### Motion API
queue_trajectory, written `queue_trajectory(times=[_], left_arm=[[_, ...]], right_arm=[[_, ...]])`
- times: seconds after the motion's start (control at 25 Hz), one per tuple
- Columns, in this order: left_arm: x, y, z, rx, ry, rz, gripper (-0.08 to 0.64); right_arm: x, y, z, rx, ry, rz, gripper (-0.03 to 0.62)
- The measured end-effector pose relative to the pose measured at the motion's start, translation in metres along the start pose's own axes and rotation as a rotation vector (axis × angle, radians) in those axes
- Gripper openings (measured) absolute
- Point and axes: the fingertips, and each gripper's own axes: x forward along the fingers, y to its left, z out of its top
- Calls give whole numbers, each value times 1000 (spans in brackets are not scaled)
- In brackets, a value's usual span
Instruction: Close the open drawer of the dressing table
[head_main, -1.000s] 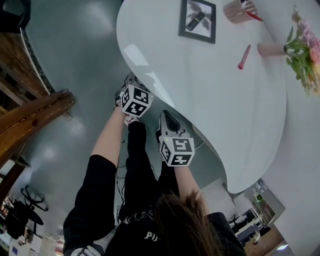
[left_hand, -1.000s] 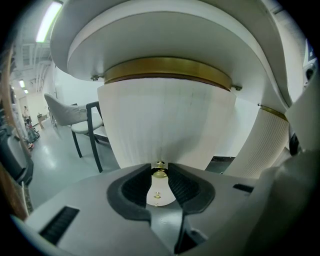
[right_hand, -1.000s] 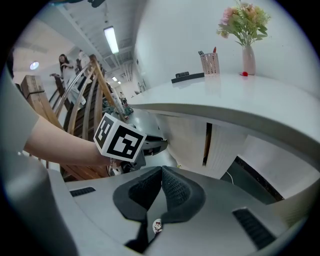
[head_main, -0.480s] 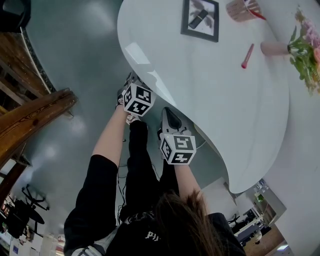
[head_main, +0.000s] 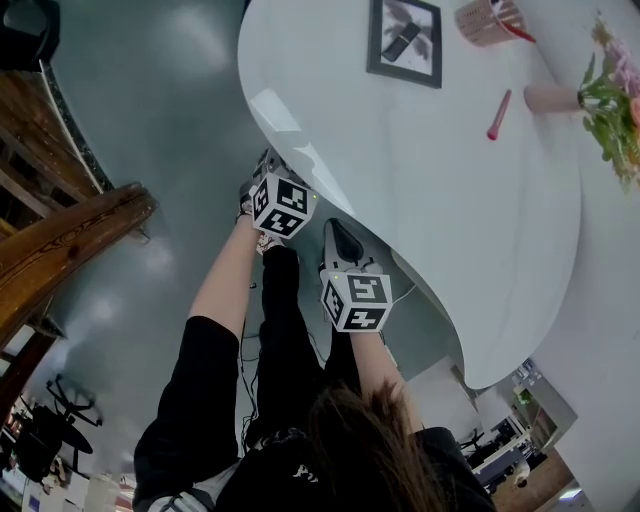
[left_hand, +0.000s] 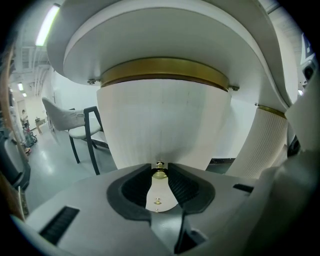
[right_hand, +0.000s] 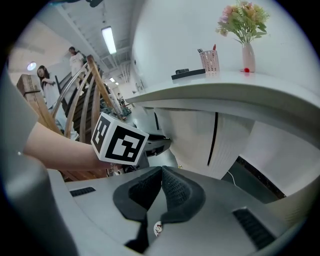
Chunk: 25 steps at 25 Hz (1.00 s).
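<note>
The white dressing table (head_main: 330, 110) fills the head view's upper right, and both grippers reach under its near edge. In the left gripper view, the rounded, ribbed white drawer front (left_hand: 165, 120) sits under a gold band, close ahead. My left gripper (left_hand: 159, 168) has its pads closed on the drawer's small gold knob (left_hand: 159, 173). In the head view the left gripper (head_main: 272, 172) has its tips hidden under the tabletop. My right gripper (right_hand: 161, 170) hangs shut and empty just right of it, short of the white cabinet front (right_hand: 192, 137). How far the drawer stands out, I cannot tell.
On the tabletop stand a dark picture frame (head_main: 405, 40), a pink cup (head_main: 487, 18), a red lipstick (head_main: 494, 113) and a vase of flowers (head_main: 600, 85). A wooden stair rail (head_main: 70, 230) runs at the left. A chair (left_hand: 75, 127) stands on the grey floor.
Both grippers stay where they were, the left one still on the knob. Only the head view has shifted slightly.
</note>
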Motion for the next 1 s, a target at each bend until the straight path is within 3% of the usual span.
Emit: queue_trajectory(times=[0.56,0.68,0.8,1.0], left_arm=[[5,2,5,20,-49,2,118],[4,-1,1,-48,-38,-14,127],[-4,-7,-14,-143,7,-34,216],[-39,-7,-39,-172,79,-7,216]], right_arm=[[6,8,-5,-10,12,1,26],[5,9,-5,-17,15,10,26],[-2,8,-9,-23,30,15,26],[-14,13,-13,-23,46,31,26]])
